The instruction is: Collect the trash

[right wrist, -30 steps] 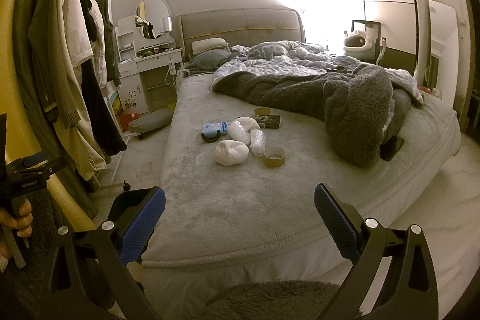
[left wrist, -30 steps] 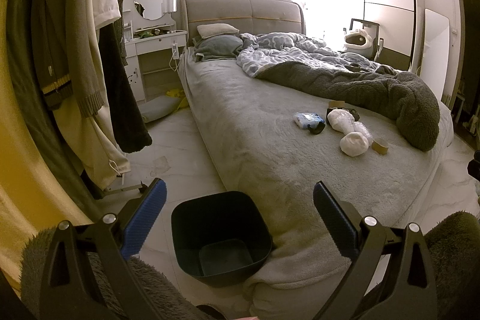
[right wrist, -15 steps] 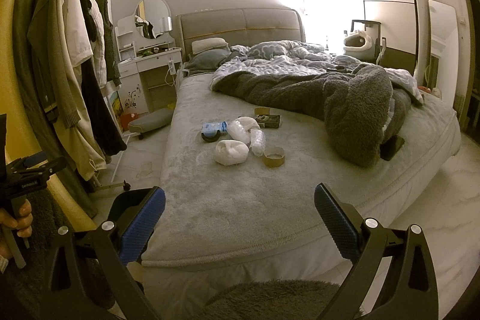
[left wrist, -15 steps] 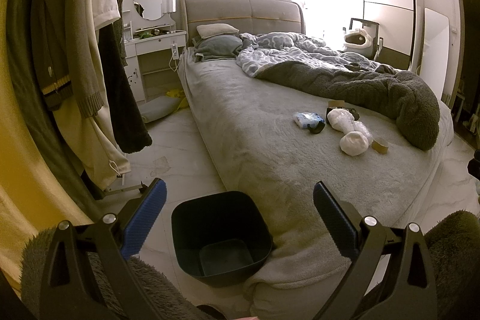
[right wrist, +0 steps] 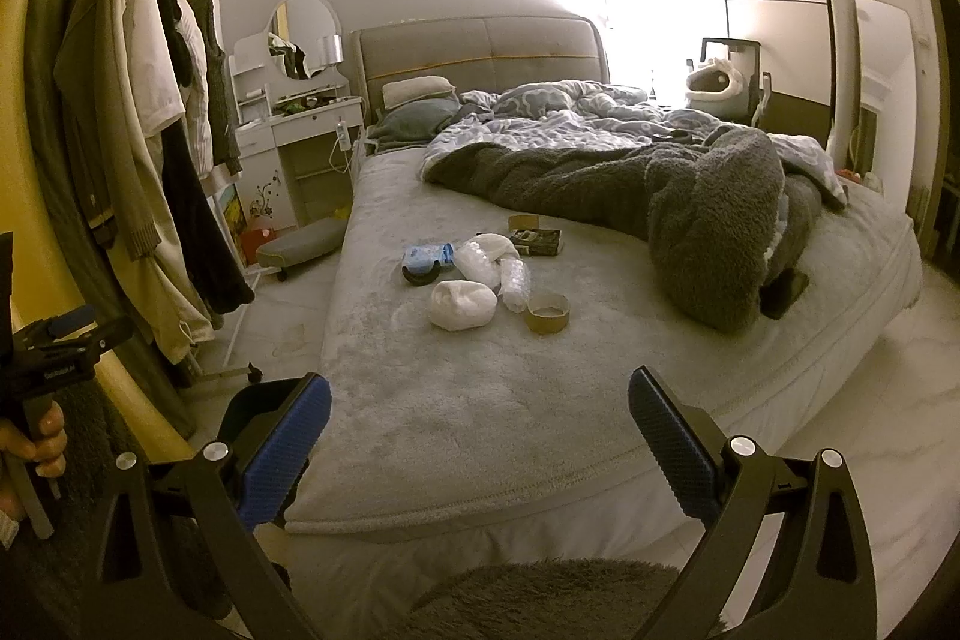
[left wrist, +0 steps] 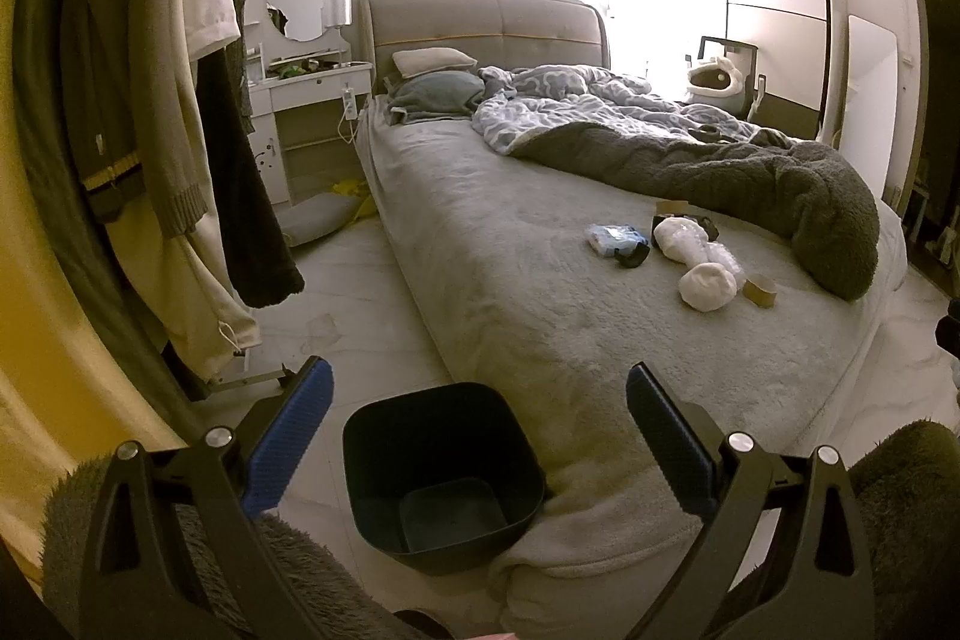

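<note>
Nothing picked yet. Both tongs, left (left wrist: 477,409) and right (right wrist: 480,409), wide open, empty. Next: reach trash (right wrist: 462,304) at 12 o'clock, then bin (left wrist: 441,472).

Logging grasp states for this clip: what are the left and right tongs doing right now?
Left tongs: open, empty, above the bin.
Right tongs: open, empty, short of the trash on the bed.
</note>
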Demonstrator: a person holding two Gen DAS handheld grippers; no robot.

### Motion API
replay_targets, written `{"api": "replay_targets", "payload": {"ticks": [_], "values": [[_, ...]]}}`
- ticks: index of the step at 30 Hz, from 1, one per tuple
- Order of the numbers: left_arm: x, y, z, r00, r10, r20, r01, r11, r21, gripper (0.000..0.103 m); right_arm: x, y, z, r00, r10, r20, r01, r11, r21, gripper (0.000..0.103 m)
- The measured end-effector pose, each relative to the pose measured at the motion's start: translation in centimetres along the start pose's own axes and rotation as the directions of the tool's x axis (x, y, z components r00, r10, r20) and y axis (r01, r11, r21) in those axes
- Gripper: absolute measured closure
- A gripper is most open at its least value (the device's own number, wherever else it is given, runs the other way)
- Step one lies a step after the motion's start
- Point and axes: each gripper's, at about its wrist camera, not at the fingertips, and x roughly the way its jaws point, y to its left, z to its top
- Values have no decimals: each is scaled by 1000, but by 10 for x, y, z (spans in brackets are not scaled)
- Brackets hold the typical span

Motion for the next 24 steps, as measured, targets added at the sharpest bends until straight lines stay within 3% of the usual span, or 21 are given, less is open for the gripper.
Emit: {"api": "replay_targets", "payload": {"ticks": [5, 12, 21, 24], "values": [[-4, -3, 3, 1000, 7, 27, -8, 1000, 10, 3, 0, 1, 3, 1000, -8, -11, 7, 1000, -8, 3], [-14, 3, 20, 996, -52, 66, 53, 998, -16, 3, 3, 4, 18, 1000, 10, 1, -10, 1000, -9, 3], [1, -7, 34, 983, -165, 83, 164, 986, 18, 4, 47, 14, 38, 998, 25, -58, -26, 999, -20, 3], [14, -15, 36, 979, -191, 65, 189, 981, 30, 4, 68, 15, 42, 996, 25, -90, -29, 999, -41, 11]]}}
